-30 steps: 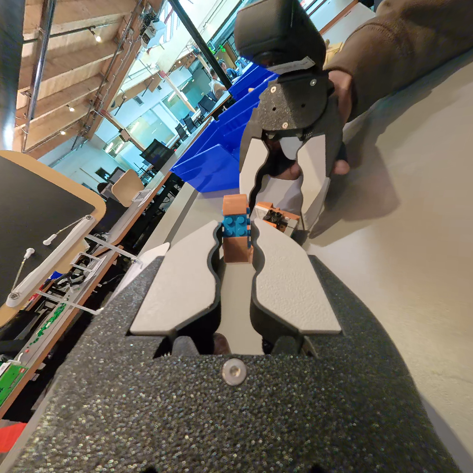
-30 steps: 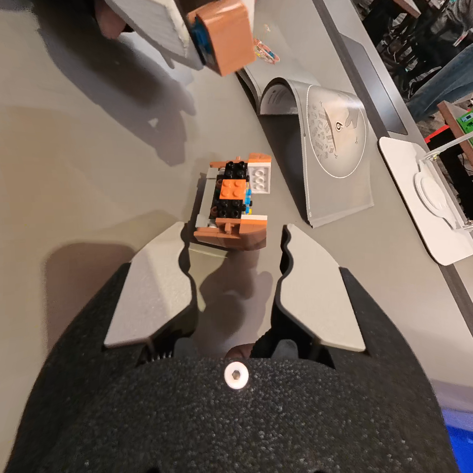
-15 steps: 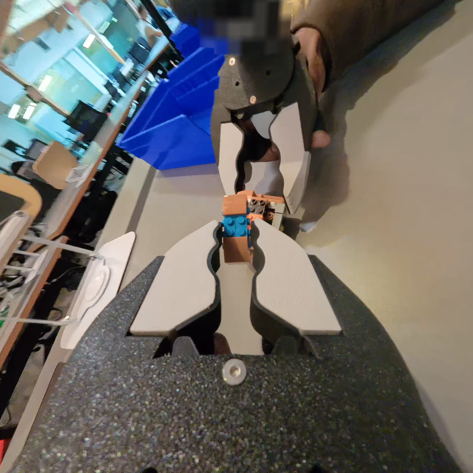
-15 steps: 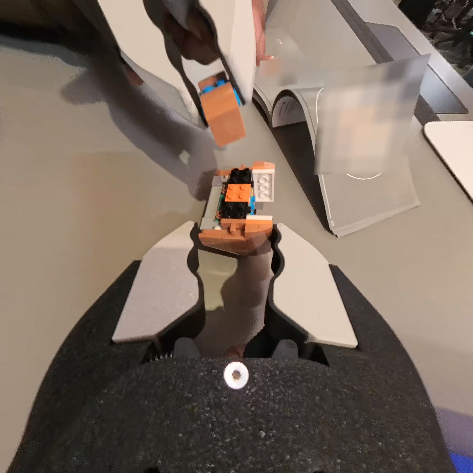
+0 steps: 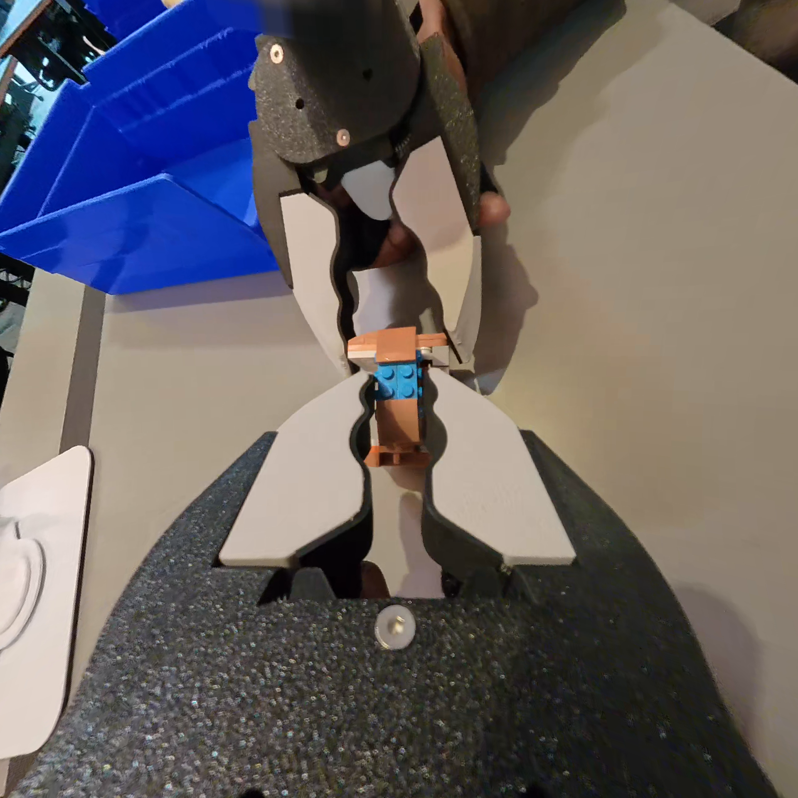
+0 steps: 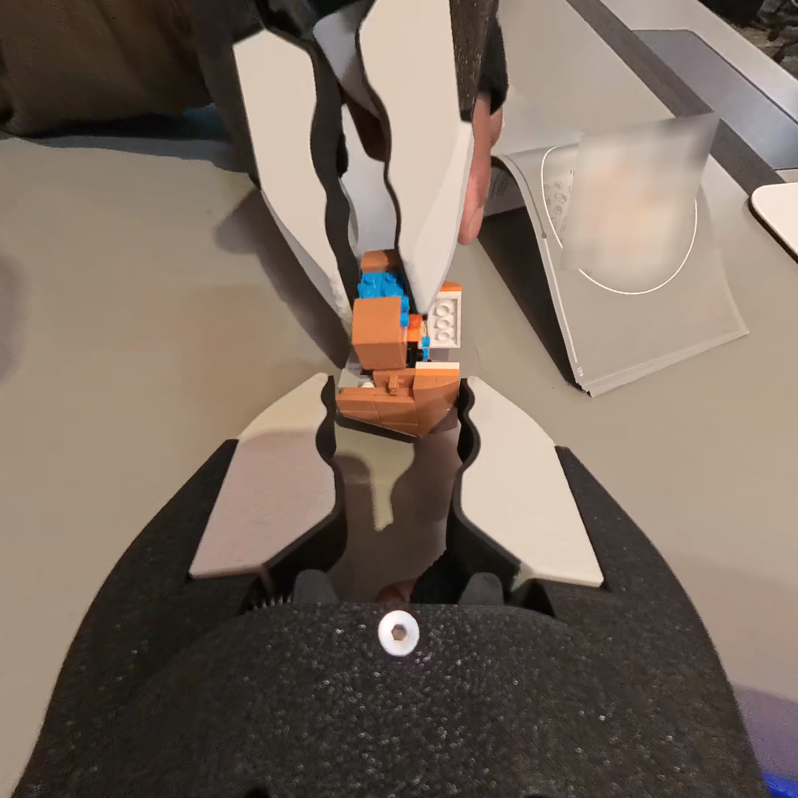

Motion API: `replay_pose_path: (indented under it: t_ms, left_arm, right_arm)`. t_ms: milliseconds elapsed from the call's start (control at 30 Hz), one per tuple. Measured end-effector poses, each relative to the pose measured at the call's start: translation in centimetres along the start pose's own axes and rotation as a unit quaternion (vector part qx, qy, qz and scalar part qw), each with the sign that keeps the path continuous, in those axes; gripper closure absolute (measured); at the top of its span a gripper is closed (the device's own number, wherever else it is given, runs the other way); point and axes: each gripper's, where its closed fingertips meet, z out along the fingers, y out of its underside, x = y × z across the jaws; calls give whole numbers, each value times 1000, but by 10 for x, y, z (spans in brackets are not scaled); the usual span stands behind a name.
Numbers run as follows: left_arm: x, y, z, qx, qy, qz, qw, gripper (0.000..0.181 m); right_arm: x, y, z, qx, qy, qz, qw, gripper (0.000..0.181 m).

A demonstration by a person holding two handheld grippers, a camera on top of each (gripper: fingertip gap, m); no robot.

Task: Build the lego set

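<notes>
Left gripper (image 5: 399,391) is closed narrowly on a small brown-and-blue brick piece (image 5: 396,388), its fingers pinching the blue studded middle. That piece sits right on top of the half-built brown model (image 6: 397,393), which rests on the grey table (image 6: 129,345); whether the two are pressed together is hard to tell, since the fingers cover the joint. Right gripper (image 6: 396,384) is spread about as wide as the model, its fingertips touching or just beside the model's curved brown end. An open instruction booklet (image 6: 647,311) lies beside the model. Blue bins (image 5: 151,172) stand beyond the model, and a white plate (image 5: 43,583) lies well apart from it.
</notes>
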Motion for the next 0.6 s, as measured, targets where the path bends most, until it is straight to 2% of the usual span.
replay_pose_path:
  t_ms: [233, 400, 600]
  left_arm:
    - [-3, 4, 4, -7, 7, -4, 1000, 160]
    - [-3, 13, 7, -43, 20, -5, 999, 158]
    - [-4, 10, 10, -40, 27, -7, 999, 159]
  right_arm:
    - [1, 2, 0, -6, -2, 8, 1000, 126]
    - [1, 3, 1, -10, -4, 14, 1000, 126]
    - [1, 4, 1, -14, -4, 15, 1000, 126]
